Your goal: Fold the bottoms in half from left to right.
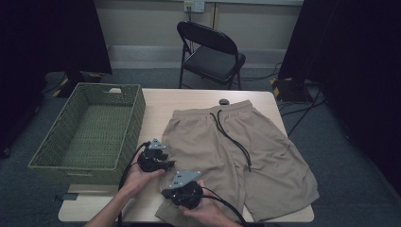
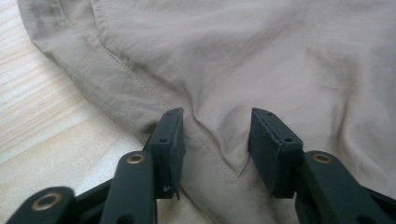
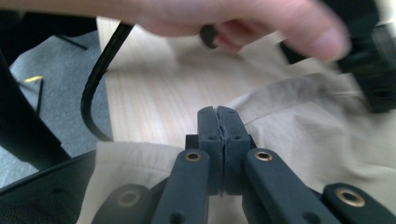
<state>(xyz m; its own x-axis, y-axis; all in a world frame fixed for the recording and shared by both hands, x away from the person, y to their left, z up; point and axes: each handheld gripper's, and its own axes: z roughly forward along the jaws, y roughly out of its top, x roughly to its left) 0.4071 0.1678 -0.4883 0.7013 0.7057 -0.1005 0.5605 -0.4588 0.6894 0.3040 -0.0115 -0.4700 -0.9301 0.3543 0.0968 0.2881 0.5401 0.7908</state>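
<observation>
No writing or brand can be read anywhere on your gear or the cloth. Your shorts (image 1: 241, 156) lie flat on the counter (image 1: 156, 101), waistband toward the far edge by the chair (image 1: 210, 49), both legs running back toward you, so the long axis goes from far to near. The black drawstring (image 1: 231, 137) trails down the middle from the waist.

Your left hand-held gripper (image 1: 158, 158) sits at the outer side seam of the leg on your left, just beside the basket (image 1: 87, 135). In the left gripper view its jaws stand spread apart, one on each side of a raised fold of the shorts (image 2: 243, 70), with cloth between them; the pads (image 2: 173, 140) look apart from the fold rather than pressing it.

Your right hand-held gripper (image 1: 184, 189) is nearer you, at the hem of that same leg. In the right gripper view its jaws are pressed together; whether they pinch the hem edge of the shorts (image 3: 299, 140) cannot be told from here.
</observation>
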